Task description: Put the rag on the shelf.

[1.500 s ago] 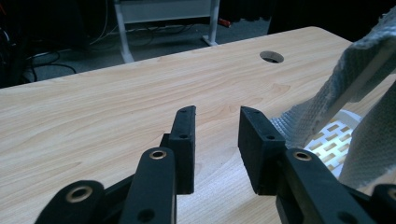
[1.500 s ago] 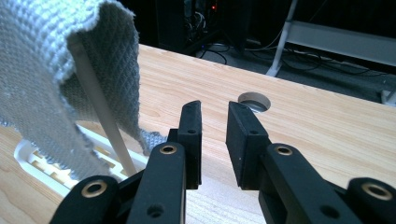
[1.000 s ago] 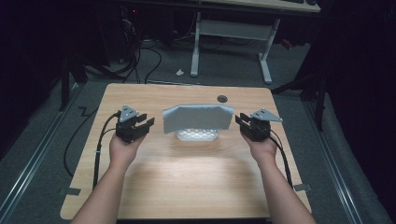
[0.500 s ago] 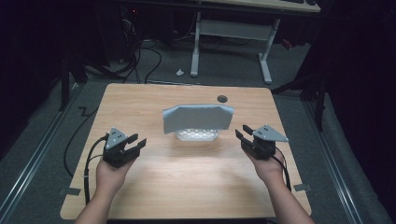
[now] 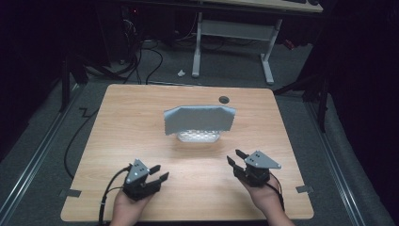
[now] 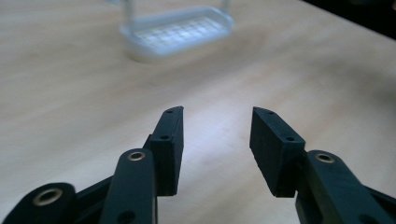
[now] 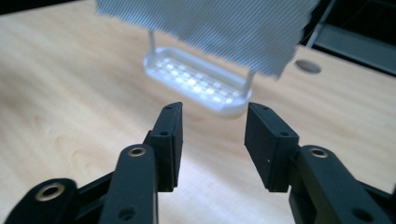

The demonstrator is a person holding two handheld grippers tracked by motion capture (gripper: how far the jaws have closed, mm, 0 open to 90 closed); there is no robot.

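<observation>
Grey cloth (image 5: 199,118) left draped on its white rack (image 5: 198,137), mid-tabletop (image 5: 141,108).
Both the left hand-held gripper (image 5: 156,172) and right hand-held gripper (image 5: 235,157) have pulled back toward the near edge, jaws spread and empty; the hanging looks finished.

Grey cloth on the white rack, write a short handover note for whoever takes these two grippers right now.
Left gripper: open, empty, low over the near left of the light wooden table.
Right gripper: open, empty, near right.
Grey cloth: draped over the small white plastic rack at mid-table, apart from both grippers.
Done: the cloth hangs on the rack, spread out.
Left: apparently nothing; check that the cloth sits evenly.
</observation>
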